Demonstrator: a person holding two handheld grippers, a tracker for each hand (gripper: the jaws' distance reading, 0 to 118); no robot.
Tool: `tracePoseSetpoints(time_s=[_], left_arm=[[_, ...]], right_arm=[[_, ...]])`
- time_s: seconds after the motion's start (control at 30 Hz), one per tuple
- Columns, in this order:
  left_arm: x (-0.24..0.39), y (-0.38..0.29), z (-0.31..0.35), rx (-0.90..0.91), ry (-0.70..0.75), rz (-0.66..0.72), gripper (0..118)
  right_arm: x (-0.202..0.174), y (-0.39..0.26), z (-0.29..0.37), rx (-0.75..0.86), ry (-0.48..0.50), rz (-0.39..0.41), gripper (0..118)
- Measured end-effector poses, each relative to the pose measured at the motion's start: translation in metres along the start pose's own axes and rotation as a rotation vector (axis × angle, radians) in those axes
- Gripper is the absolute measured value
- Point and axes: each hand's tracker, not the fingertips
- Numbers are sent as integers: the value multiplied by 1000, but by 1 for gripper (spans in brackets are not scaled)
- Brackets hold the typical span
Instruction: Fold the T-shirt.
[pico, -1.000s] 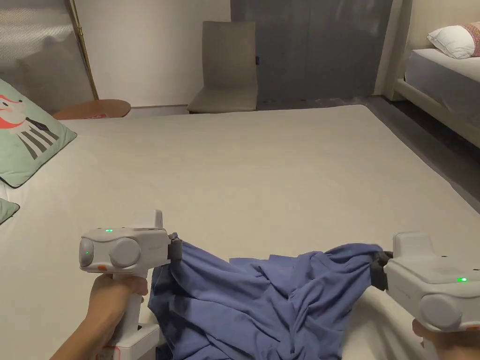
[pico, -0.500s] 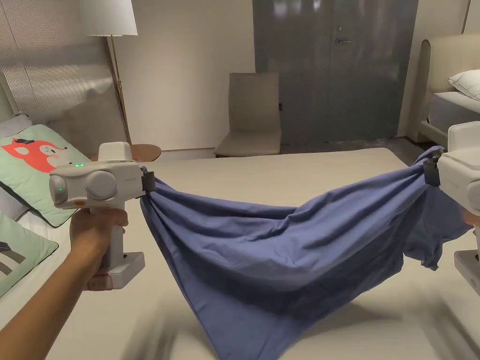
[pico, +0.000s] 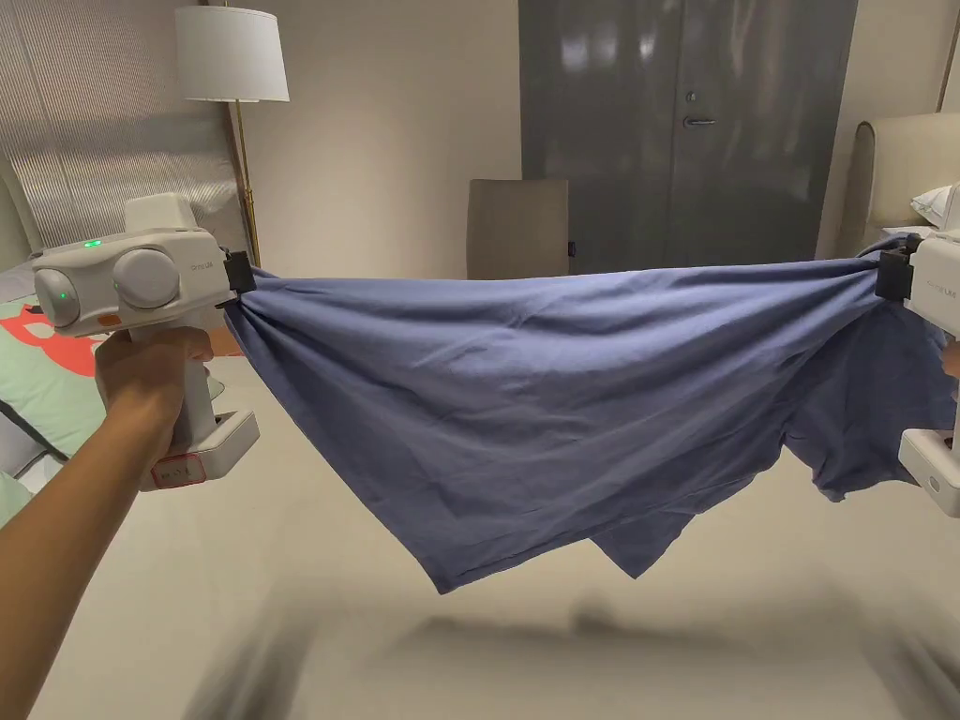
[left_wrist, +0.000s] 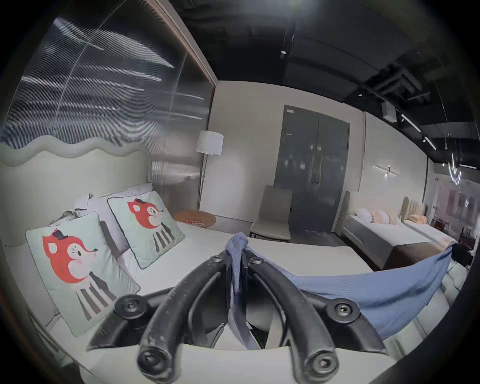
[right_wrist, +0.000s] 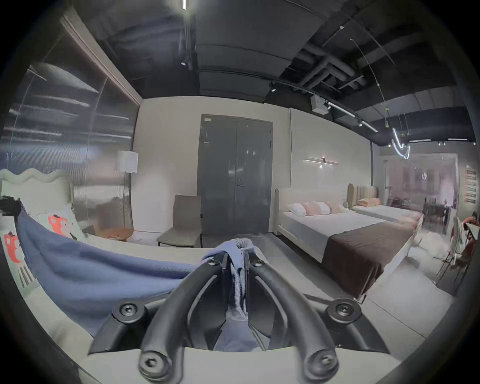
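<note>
A blue T-shirt (pico: 562, 384) hangs stretched in the air above the bed (pico: 281, 562), its lower edges dangling free. My left gripper (pico: 239, 274) is shut on the shirt's left end at chest height. My right gripper (pico: 891, 274) is shut on the right end at the same height. In the left gripper view the jaws of the left gripper (left_wrist: 237, 259) pinch a bunched fold of the T-shirt (left_wrist: 376, 288), which runs off to the right. In the right gripper view the right gripper (right_wrist: 237, 257) clamps another fold, and the T-shirt (right_wrist: 85, 272) sags away to the left.
Fox-print cushions (left_wrist: 78, 265) lie at the head of the bed on the left. A floor lamp (pico: 234, 56), a small round table (left_wrist: 194, 219) and a chair (pico: 517, 230) stand behind the bed. A second bed (right_wrist: 345, 228) stands to the right.
Both grippers have lifted and moved apart, pulling the shirt off the bed from a crumpled heap into a taut, spread sheet. The head camera has tilted up.
</note>
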Motion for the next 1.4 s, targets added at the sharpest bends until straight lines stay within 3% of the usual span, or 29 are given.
tracePoseSetpoints(time_s=[0.23, 0.6, 1.0, 1.4], left_arm=[[-4, -41, -27, -9, 21, -91, 2], [-32, -158, -20, -179, 74, -149, 2], [-80, -300, 97, -416, 100, -184, 2], [-113, -365, 211, -525, 109, -136, 2]], right_arm=[[-15, -46, -22, -40, 3, 72, 11], [-20, -161, -10, -240, 43, 69, 11], [0, -272, 114, -442, 115, 3, 11], [37, -328, 225, -562, 106, -65, 11]])
